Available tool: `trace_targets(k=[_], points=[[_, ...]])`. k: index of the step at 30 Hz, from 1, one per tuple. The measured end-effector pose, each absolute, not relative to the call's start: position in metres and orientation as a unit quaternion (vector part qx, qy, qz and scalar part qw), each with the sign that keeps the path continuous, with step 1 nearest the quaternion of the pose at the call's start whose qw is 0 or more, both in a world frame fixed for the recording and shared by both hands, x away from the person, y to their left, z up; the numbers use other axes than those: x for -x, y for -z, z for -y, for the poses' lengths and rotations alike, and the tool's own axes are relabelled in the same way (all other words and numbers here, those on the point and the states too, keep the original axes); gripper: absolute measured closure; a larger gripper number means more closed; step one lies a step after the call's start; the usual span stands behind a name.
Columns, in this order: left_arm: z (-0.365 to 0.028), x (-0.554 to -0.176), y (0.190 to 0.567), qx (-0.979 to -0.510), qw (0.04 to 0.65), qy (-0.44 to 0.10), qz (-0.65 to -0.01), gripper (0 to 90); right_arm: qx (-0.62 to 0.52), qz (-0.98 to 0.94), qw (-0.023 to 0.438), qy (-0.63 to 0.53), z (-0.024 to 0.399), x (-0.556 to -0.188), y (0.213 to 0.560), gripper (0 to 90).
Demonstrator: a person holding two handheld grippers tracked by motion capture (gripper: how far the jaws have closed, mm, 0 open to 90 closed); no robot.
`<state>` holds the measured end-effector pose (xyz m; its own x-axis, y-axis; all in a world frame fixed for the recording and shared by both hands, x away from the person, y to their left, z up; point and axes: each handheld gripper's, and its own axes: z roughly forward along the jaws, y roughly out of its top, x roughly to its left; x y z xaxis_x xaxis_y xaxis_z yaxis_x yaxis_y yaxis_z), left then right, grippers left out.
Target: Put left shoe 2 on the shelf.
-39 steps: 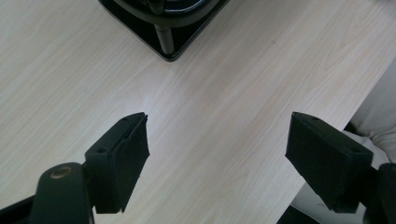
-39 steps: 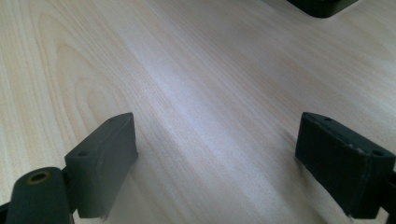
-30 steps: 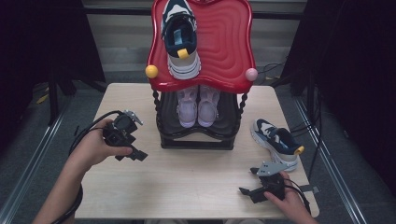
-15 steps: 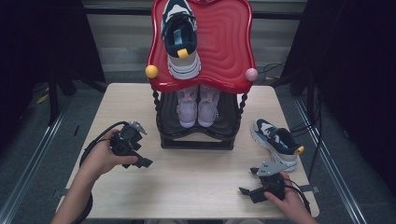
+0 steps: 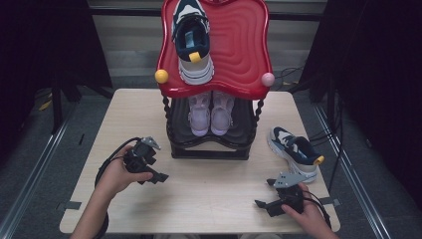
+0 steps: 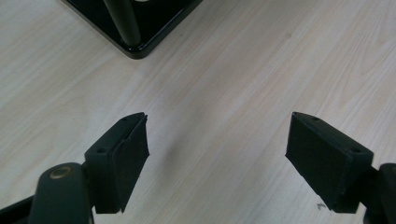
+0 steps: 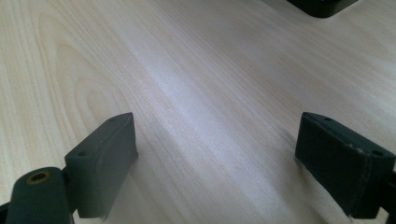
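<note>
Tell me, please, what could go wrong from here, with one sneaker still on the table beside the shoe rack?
1. The loose sneaker lies close to the table's right edge; a careless push from the right gripper could slide it off.
2. The sneaker on the red top shelf sits near the front rim of that shelf, so knocking the rack might make it fall.
3. The left gripper, open, is near the rack's post and could bump it.

shoe rack [image 5: 209, 149] mid-table, sneaker [image 5: 294, 151] to its right
</note>
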<state>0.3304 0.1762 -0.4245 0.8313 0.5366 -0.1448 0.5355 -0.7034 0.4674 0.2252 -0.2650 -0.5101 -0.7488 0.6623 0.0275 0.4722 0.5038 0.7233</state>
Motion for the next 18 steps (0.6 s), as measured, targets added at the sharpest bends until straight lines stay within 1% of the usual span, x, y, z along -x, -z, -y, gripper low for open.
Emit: trace_targets(k=[10,18], points=[[-0.172,-0.327,0.451,-0.918,0.266,0.011,-0.295,20.4,-0.331,-0.858,0.128,-0.373,0.265,-0.225,0.510,12.0],[-0.173,-0.325,0.469,-0.909,0.285,-0.002,-0.303,19.9,-0.330,-0.858,0.128,-0.373,0.265,-0.225,0.510,12.0]])
